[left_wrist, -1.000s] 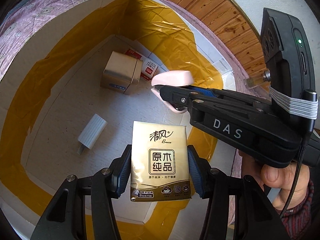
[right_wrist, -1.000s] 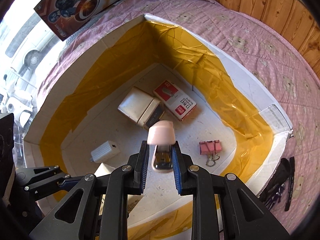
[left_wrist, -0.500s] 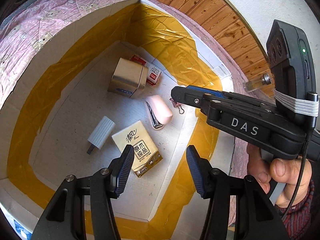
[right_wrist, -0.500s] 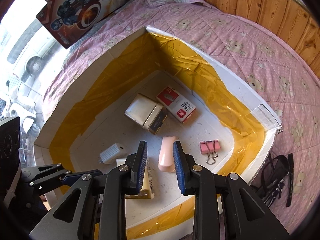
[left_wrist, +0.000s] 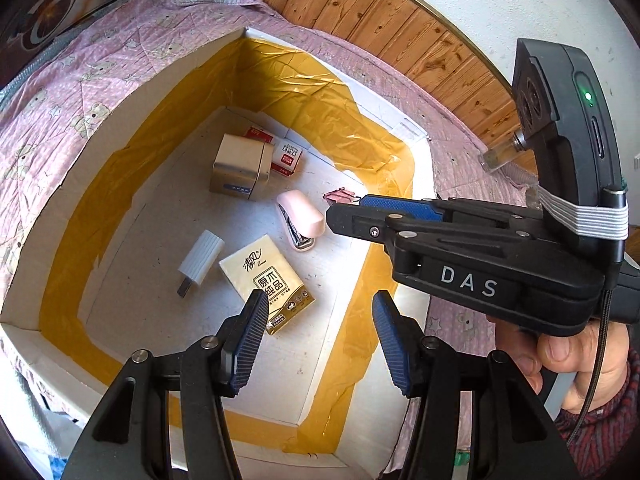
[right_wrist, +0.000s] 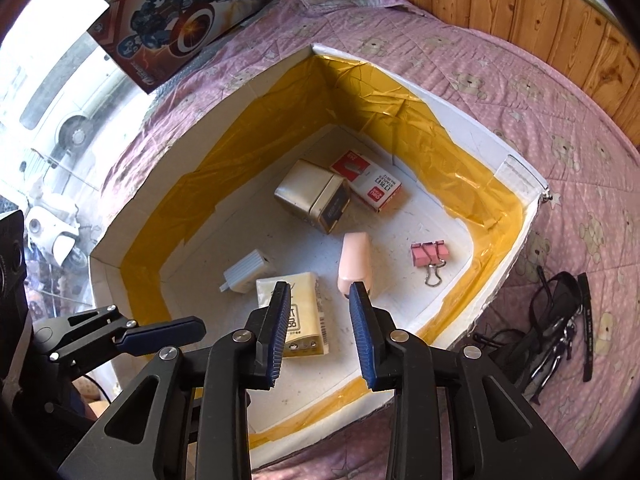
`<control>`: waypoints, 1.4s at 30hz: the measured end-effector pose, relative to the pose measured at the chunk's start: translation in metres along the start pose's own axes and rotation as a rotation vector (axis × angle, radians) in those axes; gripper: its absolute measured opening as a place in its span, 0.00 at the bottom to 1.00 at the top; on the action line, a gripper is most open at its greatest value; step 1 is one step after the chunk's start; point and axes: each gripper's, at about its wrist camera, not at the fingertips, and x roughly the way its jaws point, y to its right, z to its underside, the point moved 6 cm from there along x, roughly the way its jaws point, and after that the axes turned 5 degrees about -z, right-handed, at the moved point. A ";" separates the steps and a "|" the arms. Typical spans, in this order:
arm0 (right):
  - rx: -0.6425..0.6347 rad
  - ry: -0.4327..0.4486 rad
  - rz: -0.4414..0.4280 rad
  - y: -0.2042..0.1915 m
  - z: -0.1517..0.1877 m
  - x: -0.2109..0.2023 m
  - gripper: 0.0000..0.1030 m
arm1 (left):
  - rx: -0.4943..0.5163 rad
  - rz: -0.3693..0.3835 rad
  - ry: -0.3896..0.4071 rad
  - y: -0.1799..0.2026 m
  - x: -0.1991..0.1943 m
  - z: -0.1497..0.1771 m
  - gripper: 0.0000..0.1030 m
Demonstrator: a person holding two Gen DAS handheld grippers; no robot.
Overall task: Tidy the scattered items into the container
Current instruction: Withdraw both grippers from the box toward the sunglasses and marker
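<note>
A white box (left_wrist: 304,402) (right_wrist: 516,184) lined with yellow tape sits on a pink bedspread. On its floor lie a gold tissue pack (left_wrist: 266,280) (right_wrist: 298,320), a pink stapler (left_wrist: 300,218) (right_wrist: 355,262), a white charger (left_wrist: 200,260) (right_wrist: 246,272), a gold tin (left_wrist: 240,168) (right_wrist: 312,194), a red-and-white staple box (left_wrist: 286,156) (right_wrist: 372,184) and a pink binder clip (left_wrist: 340,196) (right_wrist: 430,256). My left gripper (left_wrist: 318,340) hangs open above the tissue pack, empty. My right gripper (right_wrist: 320,334) (left_wrist: 360,204) is open above the stapler, empty.
A dark strap with keys (right_wrist: 552,320) lies on the bedspread right of the box. A comic-print toy box (right_wrist: 180,12) rests at the far left. Wooden wall panelling (left_wrist: 400,36) runs behind the bed. A person's hand (left_wrist: 576,368) holds the right gripper.
The left gripper let go of the tissue pack and the right let go of the stapler; both now lie on the box floor. Both grippers have risen and opened wider.
</note>
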 end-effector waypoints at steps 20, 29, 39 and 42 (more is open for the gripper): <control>0.004 0.061 0.003 -0.016 0.031 -0.035 0.35 | 0.100 -0.011 0.070 0.027 -0.030 0.028 0.54; 0.018 0.105 -0.022 -0.021 0.052 -0.049 0.36 | 0.152 -0.026 0.101 0.041 -0.040 0.045 0.54; 0.072 0.184 -0.078 -0.015 0.081 -0.071 0.36 | 0.264 -0.040 0.152 0.074 -0.048 0.064 0.54; 0.087 0.196 -0.084 -0.011 0.090 -0.076 0.36 | 0.284 -0.044 0.154 0.082 -0.047 0.069 0.54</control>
